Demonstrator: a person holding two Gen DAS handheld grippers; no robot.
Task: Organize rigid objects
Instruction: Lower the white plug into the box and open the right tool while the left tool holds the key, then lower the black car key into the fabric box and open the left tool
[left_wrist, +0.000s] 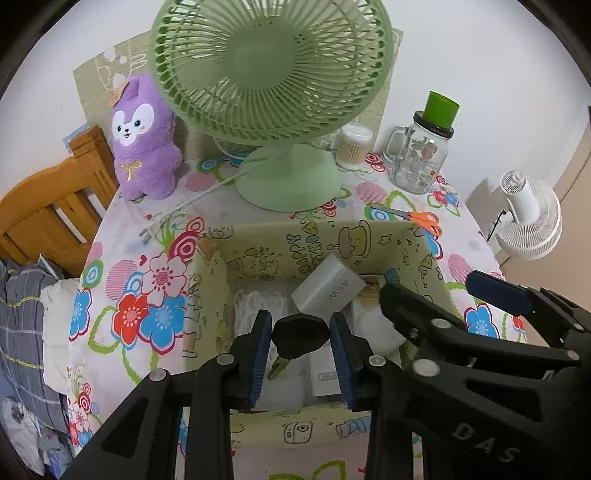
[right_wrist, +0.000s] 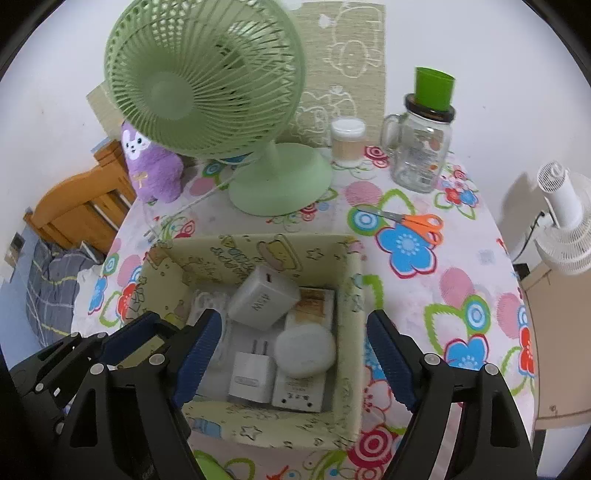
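a table draped in a flowered cloth (right_wrist: 461, 295) fills both views. a green fan (left_wrist: 273, 70) stands at upper centre, a purple plush toy (left_wrist: 144, 140) at upper left, a glass jar (right_wrist: 421, 147) at upper right, and orange scissors (right_wrist: 417, 223) are laid right of centre. a wooden bed frame (left_wrist: 48, 218) is seen at the left edge, a white fan (right_wrist: 565, 229) at the right. a black key (left_wrist: 300, 334) is pinched by the left gripper (left_wrist: 300, 365) over the patterned box (right_wrist: 258, 247), lower centre. the right gripper (right_wrist: 291, 362) is spread wide, nothing held, above chargers (right_wrist: 264, 297) in the box.
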